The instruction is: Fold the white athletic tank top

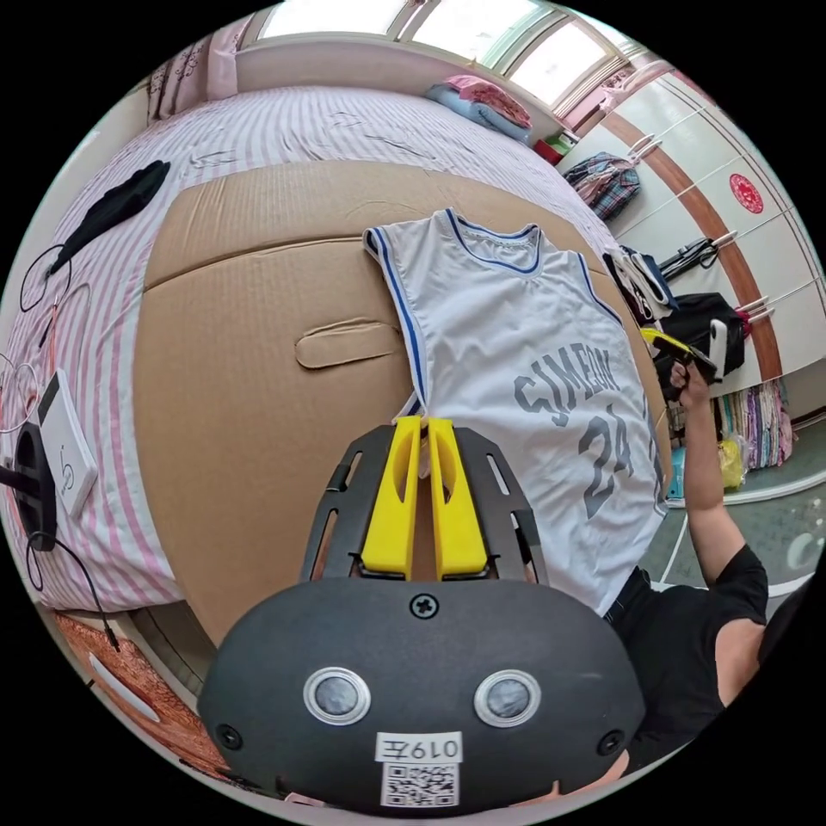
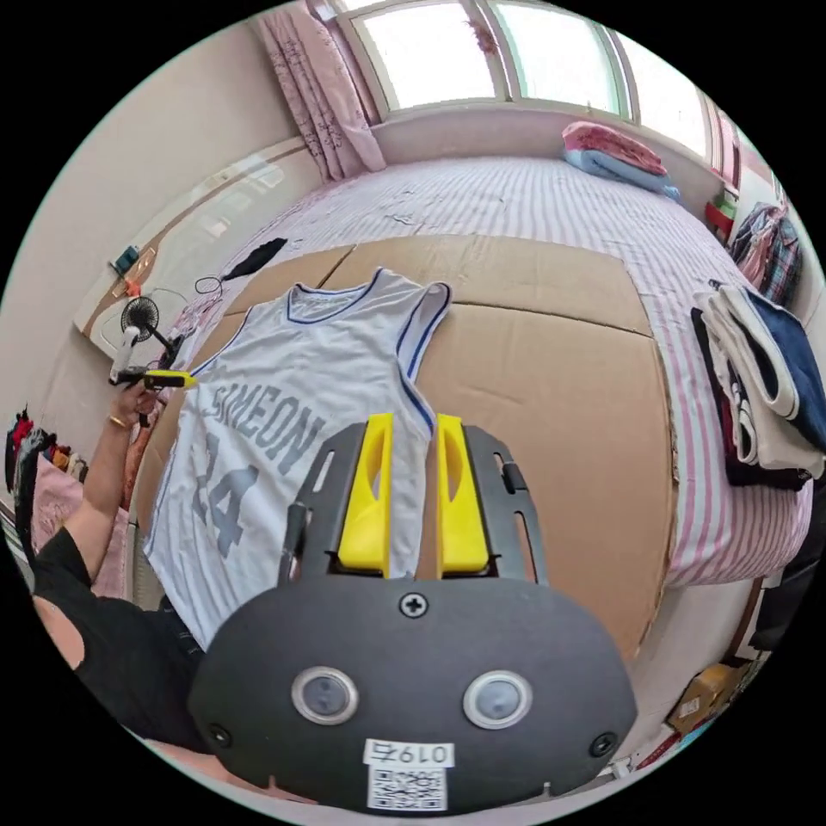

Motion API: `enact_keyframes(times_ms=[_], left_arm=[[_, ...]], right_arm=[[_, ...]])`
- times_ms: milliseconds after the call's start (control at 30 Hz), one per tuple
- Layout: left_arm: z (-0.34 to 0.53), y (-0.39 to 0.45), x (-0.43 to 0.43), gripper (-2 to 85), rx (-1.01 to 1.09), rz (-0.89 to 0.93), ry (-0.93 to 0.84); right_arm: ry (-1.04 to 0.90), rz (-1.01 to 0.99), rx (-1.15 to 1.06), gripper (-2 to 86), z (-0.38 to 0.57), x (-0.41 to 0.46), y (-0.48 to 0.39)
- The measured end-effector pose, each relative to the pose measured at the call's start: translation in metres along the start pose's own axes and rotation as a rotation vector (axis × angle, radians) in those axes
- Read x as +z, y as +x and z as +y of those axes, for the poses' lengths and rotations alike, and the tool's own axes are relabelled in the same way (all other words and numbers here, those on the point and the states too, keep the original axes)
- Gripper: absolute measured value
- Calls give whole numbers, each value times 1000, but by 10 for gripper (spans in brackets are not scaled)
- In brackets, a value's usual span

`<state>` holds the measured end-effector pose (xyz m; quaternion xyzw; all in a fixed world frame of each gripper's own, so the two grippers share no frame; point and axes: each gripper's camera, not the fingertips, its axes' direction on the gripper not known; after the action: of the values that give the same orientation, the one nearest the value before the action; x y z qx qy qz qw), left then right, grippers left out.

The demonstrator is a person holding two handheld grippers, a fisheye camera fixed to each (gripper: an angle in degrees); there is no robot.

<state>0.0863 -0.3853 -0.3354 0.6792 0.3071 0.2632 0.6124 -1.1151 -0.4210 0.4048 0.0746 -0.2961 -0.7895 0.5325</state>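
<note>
Tank top looks light and floppy; your left gripper pinches its armhole edge, the right gripper gapes, so grab the 3 o'clock armhole.

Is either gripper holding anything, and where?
Left gripper pinches the tank top at its side edge below an armhole; right gripper is open, holding nothing.

Bright windows far off, pink curtain left, striped bed beneath, wardrobe right.
</note>
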Motion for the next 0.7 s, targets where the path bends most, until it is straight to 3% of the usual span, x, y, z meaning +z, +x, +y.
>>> enact_keyframes(times_ms=[133, 233, 367, 467, 567, 700], left_arm=[[7, 0, 8, 11, 4, -28, -11], [14, -4, 9, 12, -1, -19, 7], [19, 3, 16, 14, 24, -44, 24], [20, 13, 30, 14, 55, -79, 4], [19, 17, 40, 15, 65, -86, -15], [20, 7, 43, 14, 41, -49, -9]], right_arm=[[-140, -175, 134, 96, -25, 39, 41], [-172, -204, 46, 26, -19, 40, 16], [-36, 56, -254, 4, 8, 14, -93], [-59, 198, -434, 40, 41, 28, -166], [-52, 330, -524, 77, 74, 39, -200], [64, 332, -495, 64, 94, 9, -197]])
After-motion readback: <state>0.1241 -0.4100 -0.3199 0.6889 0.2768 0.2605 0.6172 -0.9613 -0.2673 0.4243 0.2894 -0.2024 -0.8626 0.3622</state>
